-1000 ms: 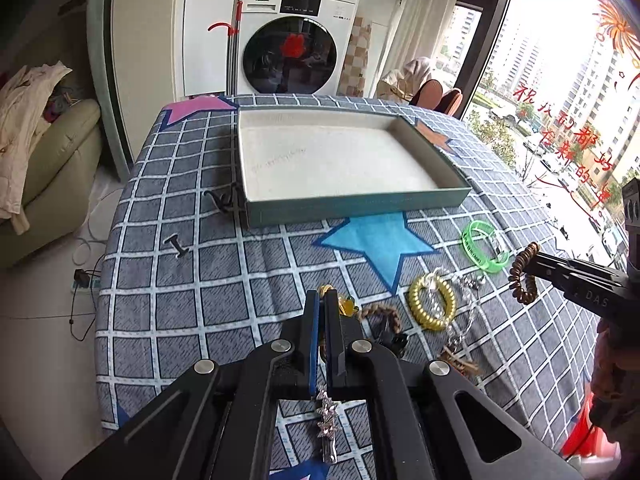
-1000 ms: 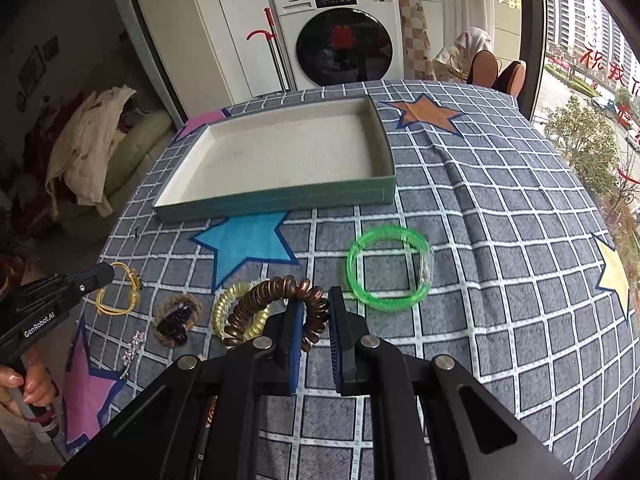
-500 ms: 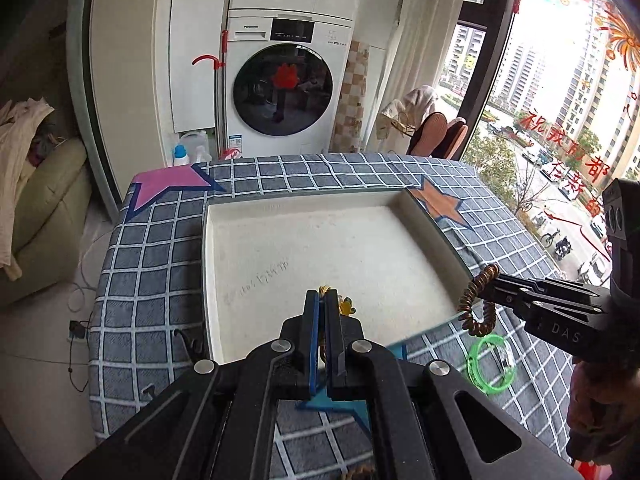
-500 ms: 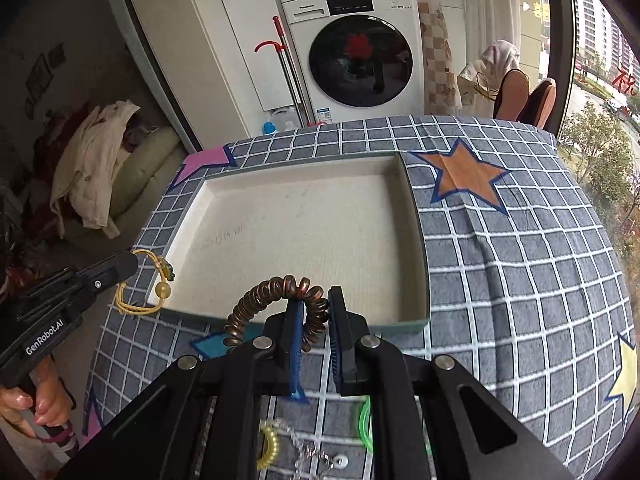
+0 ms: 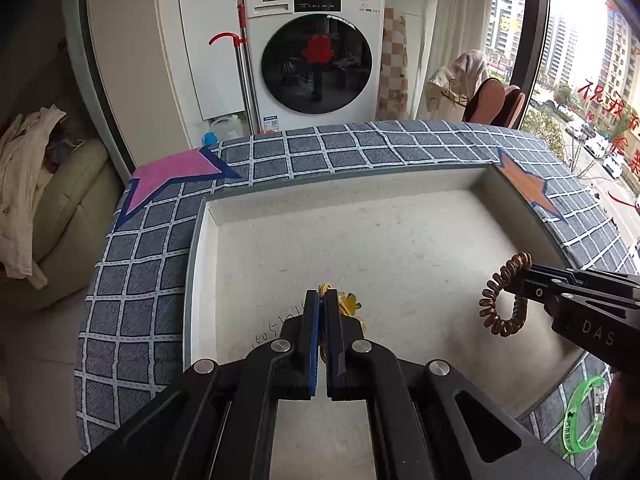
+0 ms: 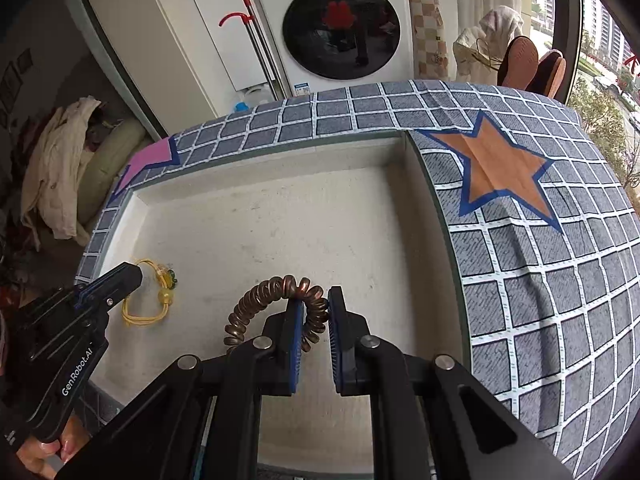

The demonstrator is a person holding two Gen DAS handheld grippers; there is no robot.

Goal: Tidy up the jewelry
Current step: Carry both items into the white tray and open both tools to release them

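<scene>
Left wrist view: the left gripper (image 5: 322, 300) pinches a yellow cord bracelet (image 6: 154, 296) over the white tray (image 5: 400, 248). The right gripper (image 6: 314, 308) holds a brown coil bracelet (image 6: 264, 304) above the same tray.

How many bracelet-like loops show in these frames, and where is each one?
3. A yellow cord bracelet hangs from the left gripper over the tray; a brown coil bracelet hangs in the right gripper; a green bangle lies on the tablecloth. Others may be hidden.

Tray (image 5: 200, 240) sits on surface (image 5: 132, 300); washing machine (image 5: 316, 48) behind it, bangle (image 5: 582, 416) on surface right of tray.
</scene>
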